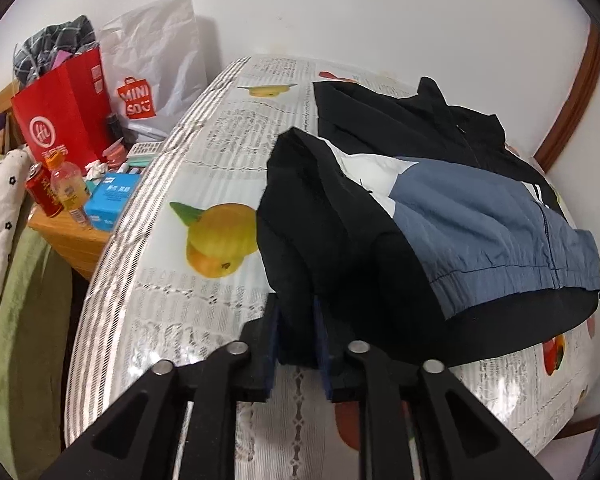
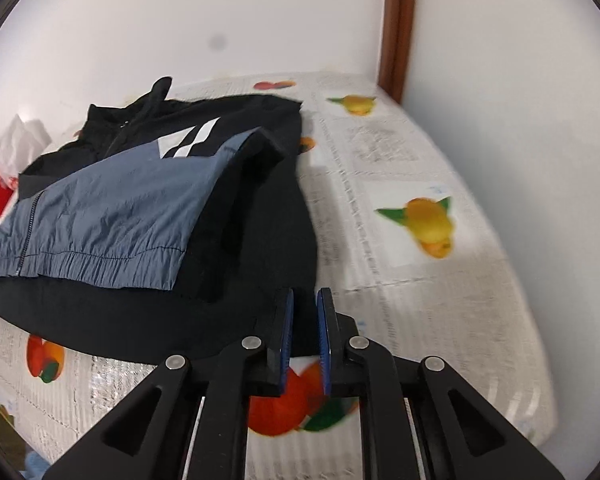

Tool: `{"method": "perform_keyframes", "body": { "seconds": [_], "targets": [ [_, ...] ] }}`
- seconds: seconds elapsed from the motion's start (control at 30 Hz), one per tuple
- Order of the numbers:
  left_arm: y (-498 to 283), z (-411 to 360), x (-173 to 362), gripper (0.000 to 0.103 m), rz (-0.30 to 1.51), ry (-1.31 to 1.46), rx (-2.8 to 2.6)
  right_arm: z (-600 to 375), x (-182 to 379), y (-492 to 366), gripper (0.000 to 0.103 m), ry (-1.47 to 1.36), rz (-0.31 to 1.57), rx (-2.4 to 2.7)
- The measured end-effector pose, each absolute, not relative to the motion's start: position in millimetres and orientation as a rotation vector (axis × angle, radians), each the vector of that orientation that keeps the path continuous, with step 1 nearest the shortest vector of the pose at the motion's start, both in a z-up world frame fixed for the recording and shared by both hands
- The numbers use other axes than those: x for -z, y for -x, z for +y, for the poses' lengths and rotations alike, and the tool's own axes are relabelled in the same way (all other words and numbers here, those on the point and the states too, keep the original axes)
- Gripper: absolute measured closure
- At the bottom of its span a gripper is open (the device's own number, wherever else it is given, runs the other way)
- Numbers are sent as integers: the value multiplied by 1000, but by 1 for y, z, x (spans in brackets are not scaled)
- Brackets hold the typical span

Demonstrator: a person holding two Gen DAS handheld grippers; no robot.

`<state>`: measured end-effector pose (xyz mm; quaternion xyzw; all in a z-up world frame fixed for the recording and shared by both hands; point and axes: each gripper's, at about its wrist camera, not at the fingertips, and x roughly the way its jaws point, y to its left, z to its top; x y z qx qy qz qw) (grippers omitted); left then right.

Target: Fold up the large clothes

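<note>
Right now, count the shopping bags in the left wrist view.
2. A red paper bag stands on the wooden side table, stuffed with cloth. A white Miniso plastic bag stands just behind it, against the wall. Others may be hidden behind them.

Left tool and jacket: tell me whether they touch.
Touching. The left wrist view shows the left tool with black fabric of the jacket pinched between its two blue pads, lifting that corner off the tablecloth.

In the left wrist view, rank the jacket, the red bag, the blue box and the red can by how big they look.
Largest to smallest:
1. jacket
2. red bag
3. blue box
4. red can
The box and can look close in size, so that order is unsure.
</note>
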<state>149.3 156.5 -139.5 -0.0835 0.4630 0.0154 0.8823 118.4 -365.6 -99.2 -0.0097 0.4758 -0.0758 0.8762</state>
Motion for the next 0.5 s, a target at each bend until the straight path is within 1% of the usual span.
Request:
{"method": "perform_keyframes", "body": {
  "seconds": [0.03,0.07,0.1,0.13,0.17,0.2,0.37,0.5],
  "targets": [
    [-148,157,136,81,964,177,-28,-363,93,-117,90,28,974,154],
    [-146,157,133,78,958,179,-22,-358,87,-115,87,38,958,154],
    [-145,156,130,73,950,180,-18,-354,83,-114,80,48,944,153],
    [-143,155,127,69,941,179,-14,-348,79,-114,76,58,925,144],
    [-141,154,123,62,927,177,-5,-342,76,-115,68,65,910,133],
    [-140,152,119,57,916,177,3,-336,75,-117,64,68,898,119],
    [-141,142,108,56,892,217,66,-314,77,-128,62,19,881,46],
    [-150,135,110,53,894,269,113,-308,84,-142,57,-42,883,47]
  ]
}}
